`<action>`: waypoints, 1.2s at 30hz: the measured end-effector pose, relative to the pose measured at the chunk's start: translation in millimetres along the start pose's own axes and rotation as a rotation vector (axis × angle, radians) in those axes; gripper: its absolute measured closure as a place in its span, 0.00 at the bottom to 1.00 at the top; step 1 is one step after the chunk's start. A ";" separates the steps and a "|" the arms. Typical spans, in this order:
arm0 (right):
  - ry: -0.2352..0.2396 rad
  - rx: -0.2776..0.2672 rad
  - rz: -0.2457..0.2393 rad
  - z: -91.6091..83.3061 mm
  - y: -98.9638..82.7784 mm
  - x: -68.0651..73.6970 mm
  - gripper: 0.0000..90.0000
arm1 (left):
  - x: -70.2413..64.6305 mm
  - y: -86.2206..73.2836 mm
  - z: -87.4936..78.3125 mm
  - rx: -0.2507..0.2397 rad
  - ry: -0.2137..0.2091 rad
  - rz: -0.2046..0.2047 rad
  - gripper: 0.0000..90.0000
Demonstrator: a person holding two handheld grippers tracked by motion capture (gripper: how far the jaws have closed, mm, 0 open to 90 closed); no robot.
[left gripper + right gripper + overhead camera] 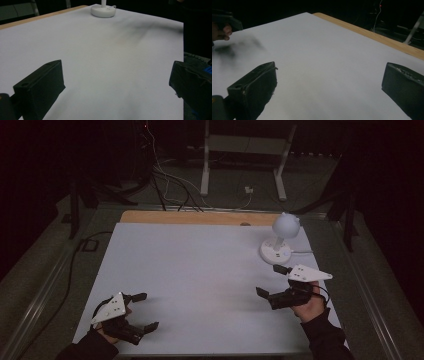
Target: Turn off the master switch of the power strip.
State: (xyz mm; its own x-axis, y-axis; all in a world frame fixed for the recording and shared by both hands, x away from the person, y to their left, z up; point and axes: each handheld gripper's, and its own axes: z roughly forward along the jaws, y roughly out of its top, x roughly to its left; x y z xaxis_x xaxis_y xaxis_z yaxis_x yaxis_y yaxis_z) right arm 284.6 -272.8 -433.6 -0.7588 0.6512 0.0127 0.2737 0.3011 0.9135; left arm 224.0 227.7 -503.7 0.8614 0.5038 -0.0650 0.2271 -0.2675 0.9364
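On the white table (200, 270), the lamp (280, 240) stands at the far right, just beyond the right gripper (272, 280); both it and the left gripper (145, 311) hold their jaws wide and empty. A careless reach could tip the lamp. Dim light hides its cable and the floor clutter.

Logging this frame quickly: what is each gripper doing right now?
Left gripper: open, jaws wide apart, holding nothing, over the white table.
Right gripper: open, holding nothing, near the lamp.
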 end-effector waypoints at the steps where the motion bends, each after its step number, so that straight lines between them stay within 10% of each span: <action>1: -0.005 -0.003 0.004 -0.3 0.6 -2.3 0.00 | -0.1 0.0 0.0 0.000 0.000 0.001 0.00; 36: -0.240 0.006 0.111 -0.2 8.0 -73.1 0.00 | 0.3 0.2 -0.1 -0.003 -0.001 -0.008 0.00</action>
State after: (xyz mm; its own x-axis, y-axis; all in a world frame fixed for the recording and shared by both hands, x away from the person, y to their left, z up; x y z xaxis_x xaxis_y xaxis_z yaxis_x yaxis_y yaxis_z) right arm 342.1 -318.1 -427.2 -0.5618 0.8271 0.0154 0.3520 0.2221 0.9093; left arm 224.3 227.9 -503.5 0.8600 0.5052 -0.0724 0.2324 -0.2614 0.9368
